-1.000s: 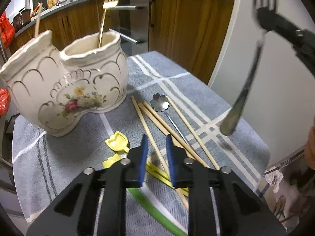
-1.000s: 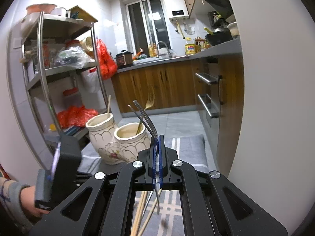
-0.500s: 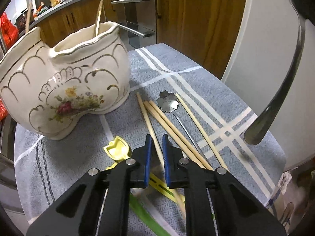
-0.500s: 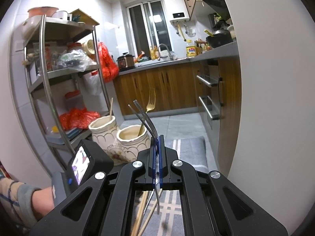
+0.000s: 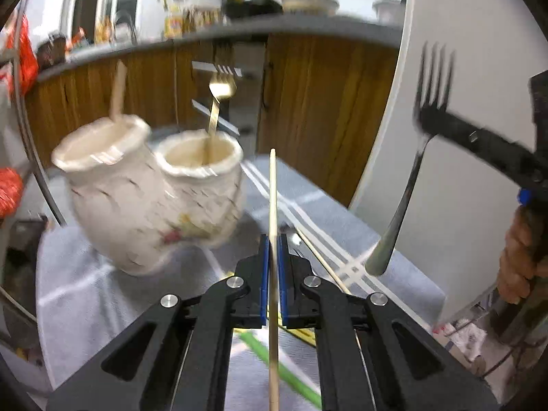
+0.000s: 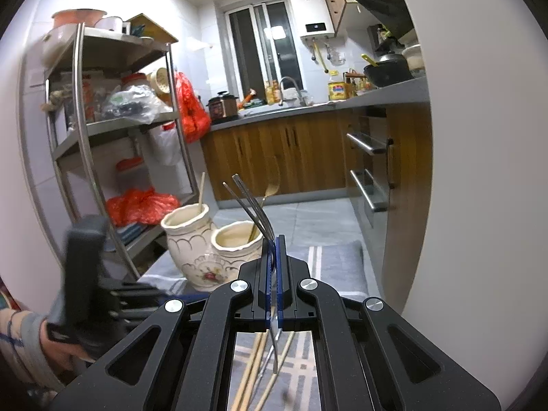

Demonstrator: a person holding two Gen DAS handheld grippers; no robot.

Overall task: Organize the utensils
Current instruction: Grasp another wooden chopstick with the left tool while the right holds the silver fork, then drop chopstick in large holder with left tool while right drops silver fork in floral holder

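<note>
Inside the vase, gold fork; left tool clamped on chopstick, right tool on steel fork

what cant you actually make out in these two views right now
- Left wrist view: motion blur smears the ceramic holder; its floral pattern is unreadable.
- Left wrist view: the left gripper hides the utensils on the cloth; only a green strip shows.
- Right wrist view: the right gripper covers most of the silver fork handle.
- Right wrist view: the chopsticks on the table are cut off by the frame's bottom edge.
</note>
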